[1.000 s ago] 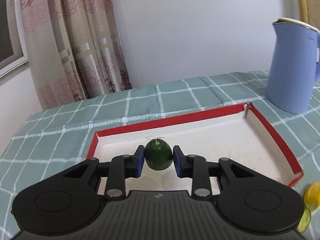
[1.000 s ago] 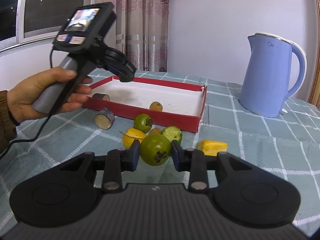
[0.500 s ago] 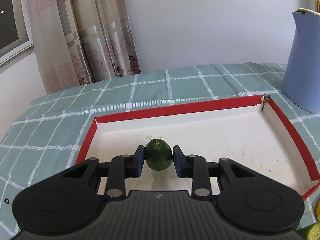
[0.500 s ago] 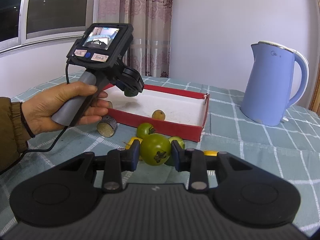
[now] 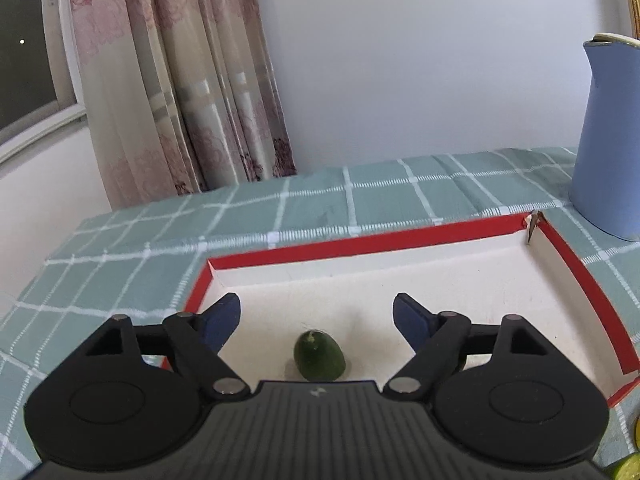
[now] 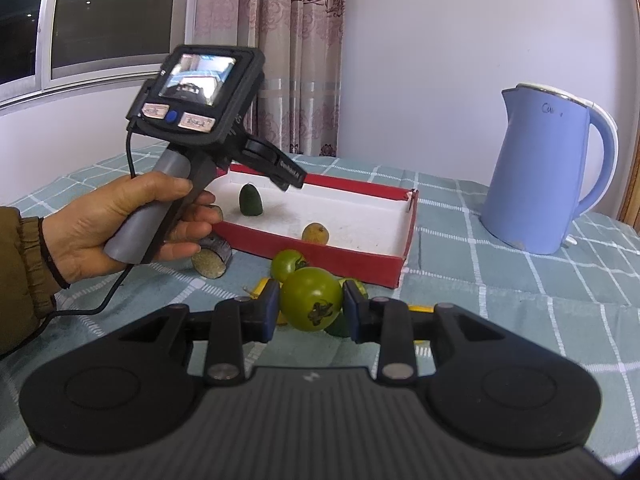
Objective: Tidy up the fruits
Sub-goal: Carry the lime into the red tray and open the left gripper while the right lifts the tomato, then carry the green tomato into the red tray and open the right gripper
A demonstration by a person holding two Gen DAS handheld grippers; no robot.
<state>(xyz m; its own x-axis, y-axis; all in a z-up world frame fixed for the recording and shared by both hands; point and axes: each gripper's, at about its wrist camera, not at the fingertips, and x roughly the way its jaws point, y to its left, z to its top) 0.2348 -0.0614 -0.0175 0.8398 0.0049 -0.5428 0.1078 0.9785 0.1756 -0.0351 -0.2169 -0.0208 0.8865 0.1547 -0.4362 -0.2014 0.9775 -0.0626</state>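
A dark green oval fruit lies on the white floor of the red-walled tray, below and between my left gripper's blue fingers. Those jaws are opening and touch nothing. From the right wrist view the same fruit stands in the tray's far left, under the left gripper that a hand holds. My right gripper is shut on a green tomato, held above the table in front of the tray. A small brown fruit rests inside the tray.
A blue electric kettle stands right of the tray. On the checked cloth before the tray lie another green tomato, yellow fruit pieces and a short cut cylinder. Curtains and a window hang behind the table.
My left gripper's jaws spread apart and let go of the dark green fruit, which now lies on the tray floor. The right gripper keeps its hold on the green tomato.
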